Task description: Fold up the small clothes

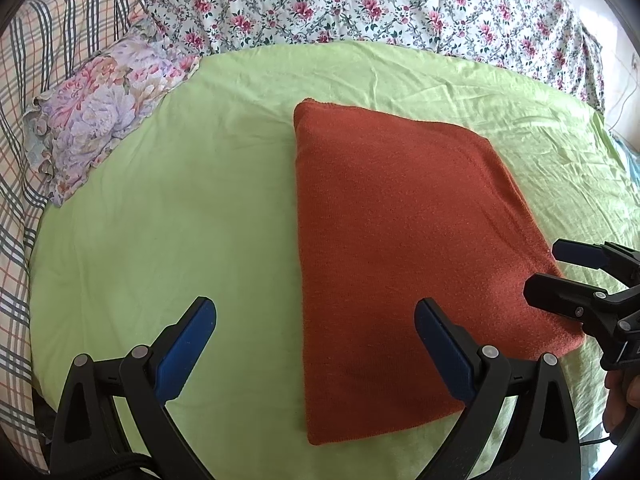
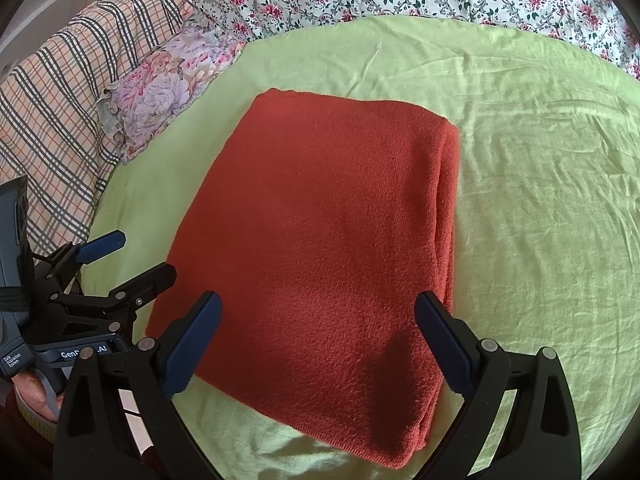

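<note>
A rust-orange knit garment (image 1: 400, 248) lies folded into a flat rectangle on the light green sheet (image 1: 180, 220); it also shows in the right wrist view (image 2: 320, 232), with stacked layers along its right edge. My left gripper (image 1: 316, 320) is open and empty, hovering over the garment's near left edge. My right gripper (image 2: 318, 316) is open and empty, hovering over the garment's near end. The right gripper also shows at the right edge of the left wrist view (image 1: 560, 272), by the garment's near right corner. The left gripper shows at the left of the right wrist view (image 2: 132, 256).
A purple floral pillow (image 1: 104, 116) lies at the sheet's far left. A pink floral quilt (image 1: 380, 4) runs along the back. A plaid blanket (image 1: 36, 80) covers the left side. Bare green sheet (image 2: 540, 200) lies right of the garment.
</note>
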